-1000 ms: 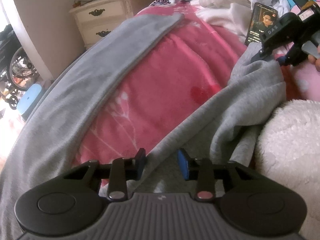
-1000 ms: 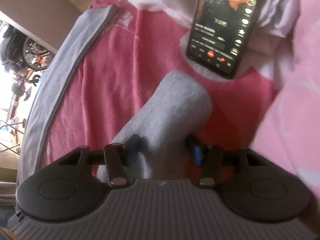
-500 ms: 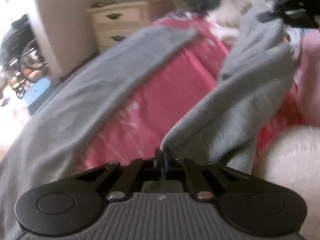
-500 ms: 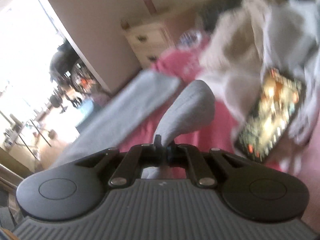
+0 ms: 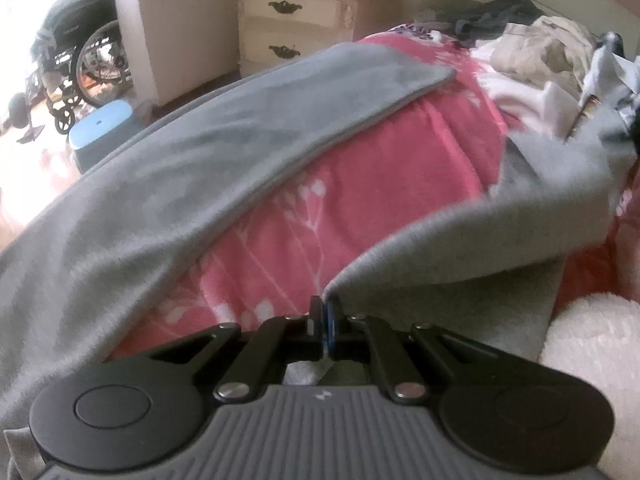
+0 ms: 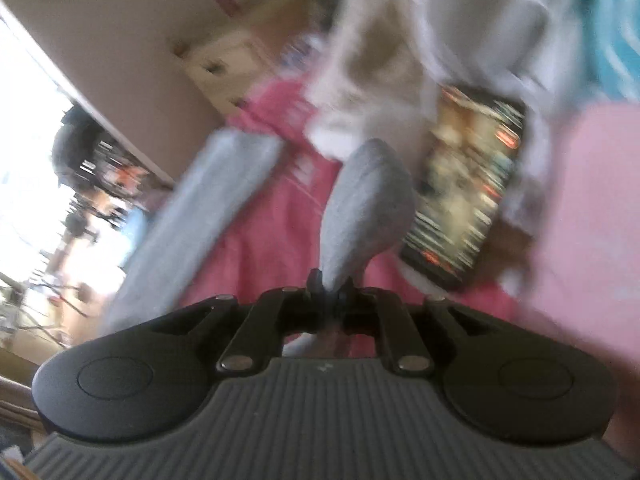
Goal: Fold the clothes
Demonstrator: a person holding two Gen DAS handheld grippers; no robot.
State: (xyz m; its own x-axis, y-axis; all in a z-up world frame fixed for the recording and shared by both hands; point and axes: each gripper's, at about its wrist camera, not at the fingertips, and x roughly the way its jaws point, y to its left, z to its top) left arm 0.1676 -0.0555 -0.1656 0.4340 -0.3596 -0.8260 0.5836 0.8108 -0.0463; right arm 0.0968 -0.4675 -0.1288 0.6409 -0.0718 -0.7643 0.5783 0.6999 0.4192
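Left gripper [image 5: 325, 320]: fingers together, clamped on a thin edge of the grey garment [image 5: 460, 248]. Right gripper [image 6: 329, 286]: fingers pinched on a bunched leg end of the same garment, though the jaws are opening slightly with cloth between them. Right view badly blurred. The garment lies on the pink bedspread [image 5: 380, 168]; one long leg runs flat along the bed's left edge, the other is raised between the two grippers and sags near the right edge. A phone [image 6: 464, 184] lies just beside the raised leg end, its screen lit. A heap of other clothes [image 5: 540, 48] sits toward the far right corner. Risks, as I judge them: the right grip is easing, so the cloth could slip out mid-lift and drop crooked; the swinging leg could drag or flip the phone; the left pinch holds little fabric and may pull free. No brand or writing readable; the phone screen is too smeared.
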